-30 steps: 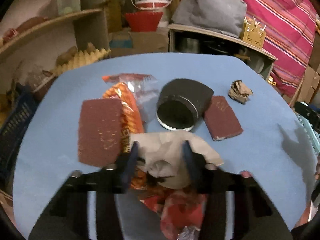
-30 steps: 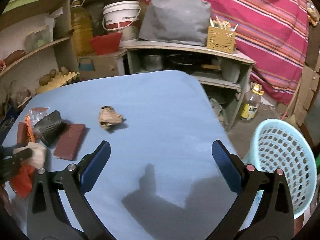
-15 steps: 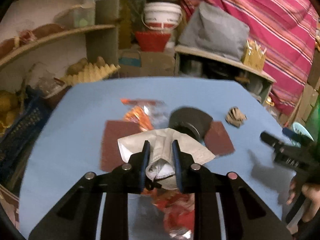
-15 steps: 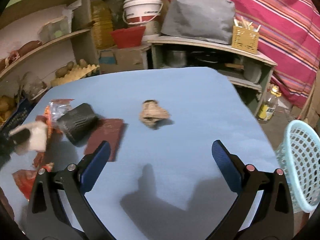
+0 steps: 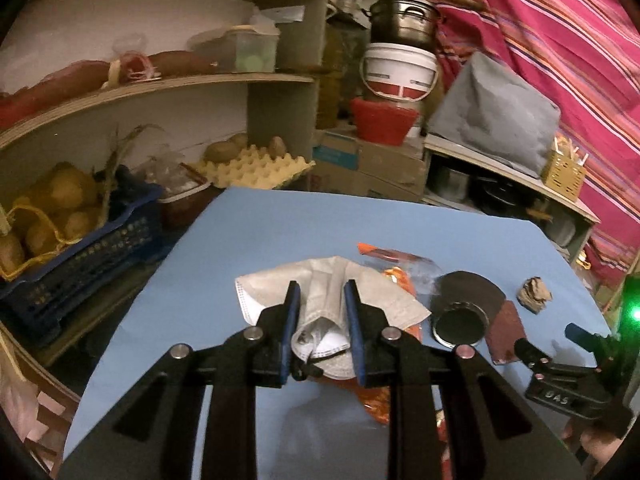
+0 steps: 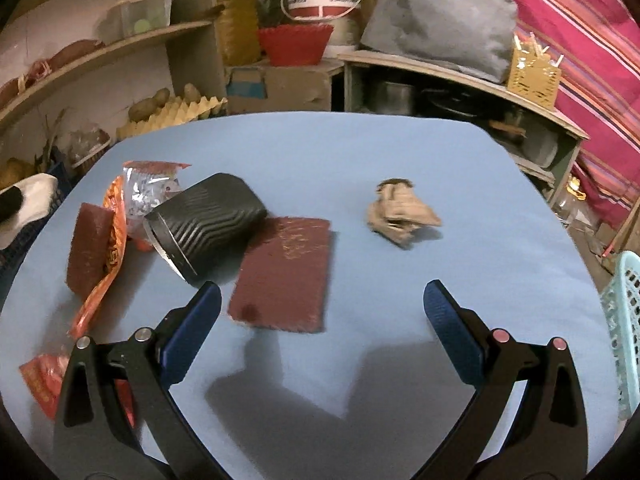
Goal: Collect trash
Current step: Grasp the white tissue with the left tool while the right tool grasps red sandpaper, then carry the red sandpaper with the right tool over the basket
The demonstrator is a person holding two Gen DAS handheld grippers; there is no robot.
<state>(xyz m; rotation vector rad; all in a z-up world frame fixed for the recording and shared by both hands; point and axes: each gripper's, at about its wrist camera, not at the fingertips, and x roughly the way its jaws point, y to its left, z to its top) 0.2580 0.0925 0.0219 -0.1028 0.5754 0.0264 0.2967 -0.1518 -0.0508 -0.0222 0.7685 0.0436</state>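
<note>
Blue tabletop (image 5: 248, 224) below — left gripper (image 5: 322, 300) pinched a soft, light white fabric face mask (image 5: 320, 284) mid-fold; right gripper (image 6: 322, 304) gaped empty.

Dim, warm indoor light. The table (image 6: 304, 152) is the brightest area, and soft dark shadows fall on it near the bottom of the right view. Fisheye bending curves the shelf (image 5: 160, 92), corners go black, and a green glare (image 5: 631, 312) glows right of the table.
</note>
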